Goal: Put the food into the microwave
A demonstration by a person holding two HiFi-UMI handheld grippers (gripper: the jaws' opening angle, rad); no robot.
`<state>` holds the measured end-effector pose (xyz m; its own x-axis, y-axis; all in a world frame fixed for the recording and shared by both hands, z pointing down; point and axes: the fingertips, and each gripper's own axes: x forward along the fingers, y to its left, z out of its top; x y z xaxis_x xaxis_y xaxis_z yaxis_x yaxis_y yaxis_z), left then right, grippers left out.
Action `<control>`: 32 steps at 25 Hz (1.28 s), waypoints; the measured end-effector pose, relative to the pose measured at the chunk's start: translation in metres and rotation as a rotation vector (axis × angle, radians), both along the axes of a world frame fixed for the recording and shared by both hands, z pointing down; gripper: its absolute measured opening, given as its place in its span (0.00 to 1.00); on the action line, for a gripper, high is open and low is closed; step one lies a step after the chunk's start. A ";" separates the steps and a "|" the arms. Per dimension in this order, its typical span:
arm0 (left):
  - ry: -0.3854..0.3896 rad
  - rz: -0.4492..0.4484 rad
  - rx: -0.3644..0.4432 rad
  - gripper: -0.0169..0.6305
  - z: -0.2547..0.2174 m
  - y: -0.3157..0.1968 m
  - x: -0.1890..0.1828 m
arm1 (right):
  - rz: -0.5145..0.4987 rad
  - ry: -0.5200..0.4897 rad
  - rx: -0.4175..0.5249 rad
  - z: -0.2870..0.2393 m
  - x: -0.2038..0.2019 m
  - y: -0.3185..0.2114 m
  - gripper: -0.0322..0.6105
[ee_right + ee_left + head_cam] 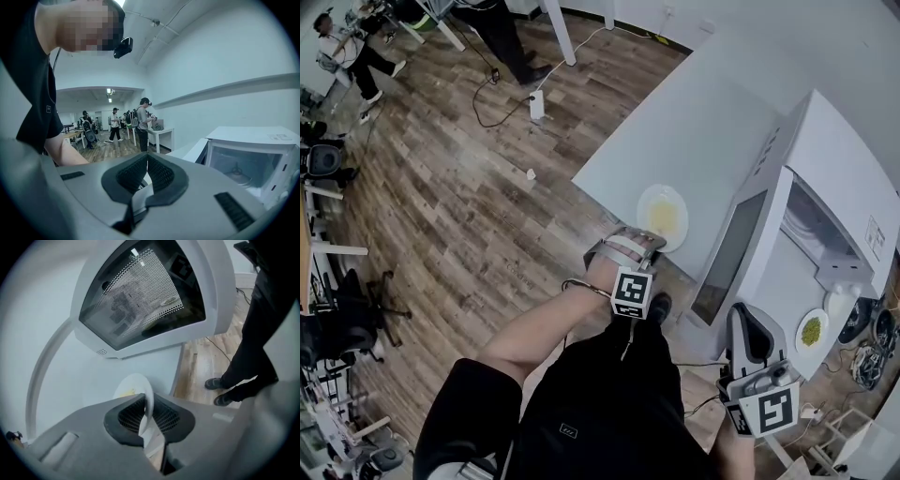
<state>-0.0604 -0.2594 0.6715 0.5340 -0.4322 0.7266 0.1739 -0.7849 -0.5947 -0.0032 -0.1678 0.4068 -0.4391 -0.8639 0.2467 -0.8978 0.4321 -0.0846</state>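
Plate of food (132, 386), pinched by left gripper (149, 401), faces open microwave door (731, 255).

My plate (645, 208) is white, with yellow food (664, 217) on it. The table (694, 131) is white, and so is the microwave (853, 159). Its door (140, 291) is dark glass with lots of tiny dots. The floor (459, 187) is brown wood in stripes. My left claw (149, 397) is grey with black ridged pads (130, 414). Its cube (632, 292) has black and white squares. The other plate (799, 336) is white, with green food (811, 330).
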 end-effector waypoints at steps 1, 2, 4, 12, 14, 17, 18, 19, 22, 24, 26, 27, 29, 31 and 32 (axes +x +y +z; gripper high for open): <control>0.010 0.001 0.018 0.09 -0.004 -0.002 0.002 | 0.002 0.000 0.000 0.000 0.001 0.000 0.07; 0.021 0.001 0.033 0.08 -0.008 -0.003 0.003 | 0.004 0.001 0.000 0.000 0.002 0.001 0.07; 0.030 0.000 0.049 0.07 -0.011 -0.006 0.005 | 0.008 0.001 -0.001 0.002 0.004 0.001 0.07; 0.016 0.002 0.147 0.07 -0.020 -0.007 -0.003 | 0.009 0.006 0.004 -0.001 0.003 0.004 0.07; 0.009 0.013 0.162 0.07 -0.027 -0.006 -0.004 | 0.009 0.011 0.012 -0.006 0.002 0.005 0.07; 0.021 0.009 0.208 0.07 -0.050 -0.009 -0.004 | 0.012 0.016 0.025 -0.016 0.001 0.008 0.07; 0.028 0.006 0.212 0.07 -0.059 -0.009 -0.005 | 0.014 0.017 0.031 -0.020 0.001 0.009 0.07; 0.033 0.002 0.211 0.07 -0.068 -0.009 -0.006 | 0.017 0.018 0.037 -0.025 0.001 0.011 0.07; 0.043 -0.004 0.212 0.07 -0.098 -0.004 -0.013 | 0.029 0.020 0.064 -0.041 0.002 0.017 0.07; 0.049 -0.007 0.230 0.07 -0.120 0.000 -0.020 | 0.043 0.019 0.085 -0.052 0.003 0.022 0.07; 0.051 -0.009 0.249 0.07 -0.140 0.004 -0.028 | 0.063 0.015 0.106 -0.061 0.004 0.028 0.07; 0.052 -0.007 0.259 0.07 -0.151 0.005 -0.032 | 0.073 0.013 0.115 -0.064 0.005 0.030 0.07; 0.058 0.004 0.282 0.07 -0.175 0.010 -0.035 | 0.086 0.011 0.124 -0.068 0.005 0.036 0.07; 0.054 0.022 0.305 0.07 -0.195 0.017 -0.038 | 0.090 0.011 0.129 -0.070 0.005 0.043 0.07; 0.050 0.030 0.315 0.07 -0.203 0.020 -0.039 | 0.090 0.011 0.132 -0.070 0.005 0.046 0.07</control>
<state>-0.0990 -0.2391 0.4685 0.5816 -0.6153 0.5321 0.1583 -0.5560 -0.8160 0.0015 -0.1220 0.3368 -0.3564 -0.9249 0.1325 -0.9339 0.3567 -0.0223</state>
